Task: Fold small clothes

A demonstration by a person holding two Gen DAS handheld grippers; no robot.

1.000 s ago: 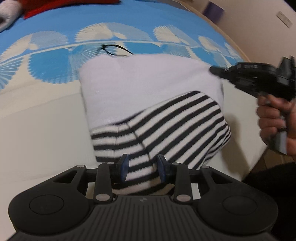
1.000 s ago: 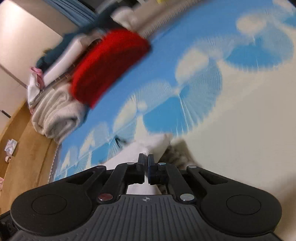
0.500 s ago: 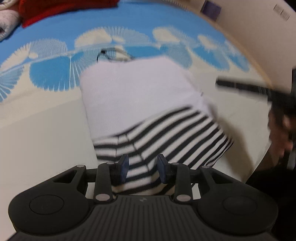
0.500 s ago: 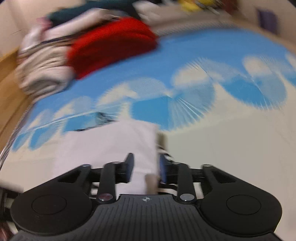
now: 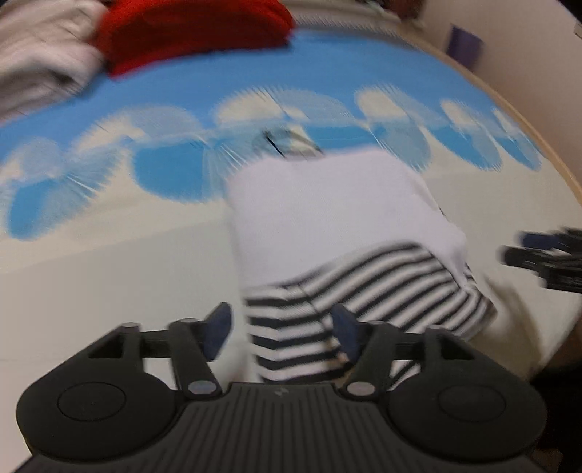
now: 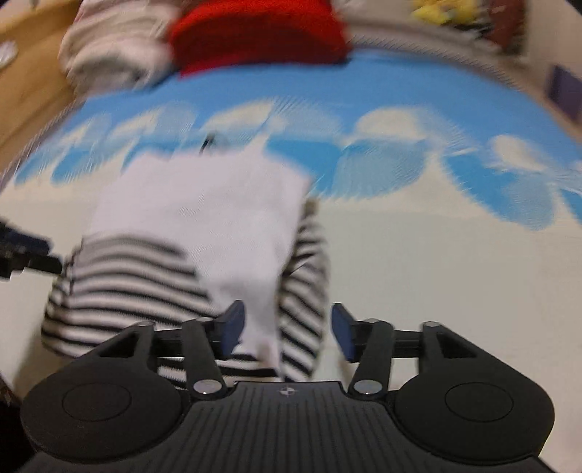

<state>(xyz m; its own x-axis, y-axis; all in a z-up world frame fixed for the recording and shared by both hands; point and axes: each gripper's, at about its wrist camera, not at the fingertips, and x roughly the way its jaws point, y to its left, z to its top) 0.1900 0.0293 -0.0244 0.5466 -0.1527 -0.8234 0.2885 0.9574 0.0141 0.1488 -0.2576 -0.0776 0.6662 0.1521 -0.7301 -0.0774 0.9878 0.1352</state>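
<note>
A small garment lies folded on the bed, its white body (image 5: 327, 203) over black-and-white striped sleeves (image 5: 363, 283). My left gripper (image 5: 282, 329) hovers over the garment's near striped edge. Its jaws are opening, and the stripes show between the fingers, with neither pad pressing on them. In the right wrist view the white body (image 6: 203, 218) and stripes (image 6: 120, 276) lie ahead. My right gripper (image 6: 287, 329) is also opening over the near hem, its pads clear of the cloth. Each gripper shows in the other's view: the right gripper (image 5: 545, 254) and the left gripper (image 6: 22, 251).
The bed cover (image 5: 109, 291) is cream near me and blue with white fan shapes farther back. A red folded cloth (image 5: 189, 32) and pale towels (image 5: 36, 62) are stacked at the far side. The bed's edge (image 5: 567, 327) falls away at the right.
The left jaws have spread wide off the striped hem and the gripper has lifted a little. The right gripper has gone from shut to open, rolled level and swung round to the garment's near edge.
</note>
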